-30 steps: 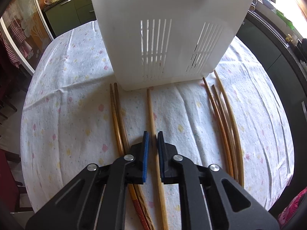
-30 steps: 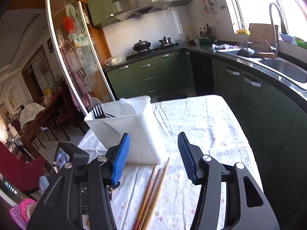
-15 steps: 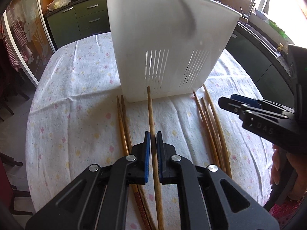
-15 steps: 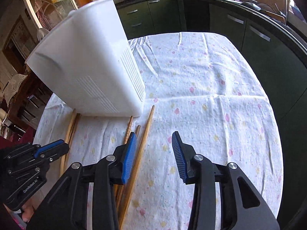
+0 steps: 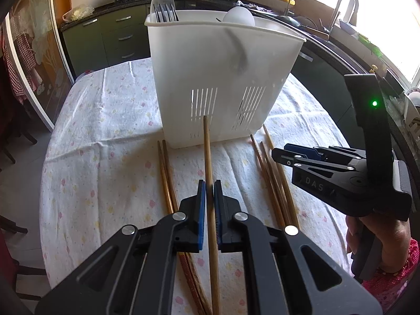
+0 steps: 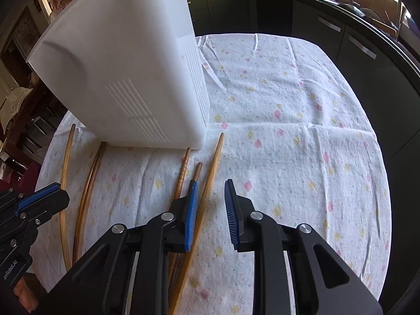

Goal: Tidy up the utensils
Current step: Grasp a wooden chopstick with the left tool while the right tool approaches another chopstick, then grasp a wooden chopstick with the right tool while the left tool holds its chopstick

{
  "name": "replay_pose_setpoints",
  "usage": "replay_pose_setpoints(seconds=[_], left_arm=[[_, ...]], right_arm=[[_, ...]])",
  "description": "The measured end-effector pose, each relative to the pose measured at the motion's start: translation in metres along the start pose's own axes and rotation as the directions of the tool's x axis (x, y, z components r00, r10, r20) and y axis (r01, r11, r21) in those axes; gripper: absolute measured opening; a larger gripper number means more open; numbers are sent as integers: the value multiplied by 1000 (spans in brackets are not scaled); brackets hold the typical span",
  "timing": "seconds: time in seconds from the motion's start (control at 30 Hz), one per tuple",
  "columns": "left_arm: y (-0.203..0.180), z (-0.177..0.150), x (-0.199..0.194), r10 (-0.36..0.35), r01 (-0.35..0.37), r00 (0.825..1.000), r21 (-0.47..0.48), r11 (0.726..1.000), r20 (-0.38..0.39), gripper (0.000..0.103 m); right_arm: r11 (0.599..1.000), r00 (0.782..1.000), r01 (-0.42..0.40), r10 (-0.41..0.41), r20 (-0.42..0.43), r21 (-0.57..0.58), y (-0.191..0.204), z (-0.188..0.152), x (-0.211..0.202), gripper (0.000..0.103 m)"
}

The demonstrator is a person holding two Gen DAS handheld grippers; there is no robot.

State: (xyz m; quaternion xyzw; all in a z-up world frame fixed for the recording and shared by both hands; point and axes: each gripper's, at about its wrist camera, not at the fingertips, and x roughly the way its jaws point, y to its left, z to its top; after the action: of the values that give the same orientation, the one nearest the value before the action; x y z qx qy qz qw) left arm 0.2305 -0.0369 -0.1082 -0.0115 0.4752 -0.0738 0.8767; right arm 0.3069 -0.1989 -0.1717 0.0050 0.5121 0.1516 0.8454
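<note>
My left gripper (image 5: 207, 186) is shut on a single wooden chopstick (image 5: 208, 157) and holds it lifted, its tip in front of the white utensil caddy (image 5: 220, 78). Two chopsticks (image 5: 166, 173) lie on the cloth to its left and three chopsticks (image 5: 273, 178) to its right. My right gripper (image 6: 210, 186) is open, low over the three chopsticks (image 6: 207, 181) in the right wrist view; its left pad is on the middle one and the right-hand one runs between the jaws. The caddy (image 6: 126, 73) stands just beyond.
The round table has a floral white cloth (image 6: 288, 120). The caddy holds forks (image 5: 165, 13) and a white spoon (image 5: 239, 17). Green kitchen cabinets (image 5: 115, 39) and a sink counter (image 5: 341, 34) ring the table. The left gripper shows at the left edge of the right wrist view (image 6: 42, 197).
My left gripper closed on the single chopstick and raised it off the cloth. My right gripper came down from high above to the three chopsticks and narrowed its opening.
</note>
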Motion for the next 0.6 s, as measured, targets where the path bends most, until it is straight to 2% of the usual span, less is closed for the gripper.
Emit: replay_pose_setpoints(seconds=[0.1, 0.23, 0.3, 0.53, 0.6], left_arm=[[0, 0, -3, -3, 3, 1000, -2, 1000, 8, 6], [2, -1, -8, -8, 8, 1000, -6, 1000, 20, 6], [3, -1, -9, -9, 10, 1000, -8, 1000, 24, 6], [4, -3, -17, -13, 14, 998, -14, 1000, 56, 6], [5, -2, -19, -14, 15, 998, -15, 1000, 61, 6]], right_arm=[[1000, 1000, 12, -12, -12, -9, 2, 1, 5, 22], [999, 1000, 20, -20, -13, -37, 12, 1, 7, 10], [999, 1000, 22, -23, -10, -47, 17, 1, 7, 9], [995, 995, -94, 93, 45, 32, 2, 3, -6, 8], [994, 992, -104, 101, 70, 39, -5, 4, -16, 8]])
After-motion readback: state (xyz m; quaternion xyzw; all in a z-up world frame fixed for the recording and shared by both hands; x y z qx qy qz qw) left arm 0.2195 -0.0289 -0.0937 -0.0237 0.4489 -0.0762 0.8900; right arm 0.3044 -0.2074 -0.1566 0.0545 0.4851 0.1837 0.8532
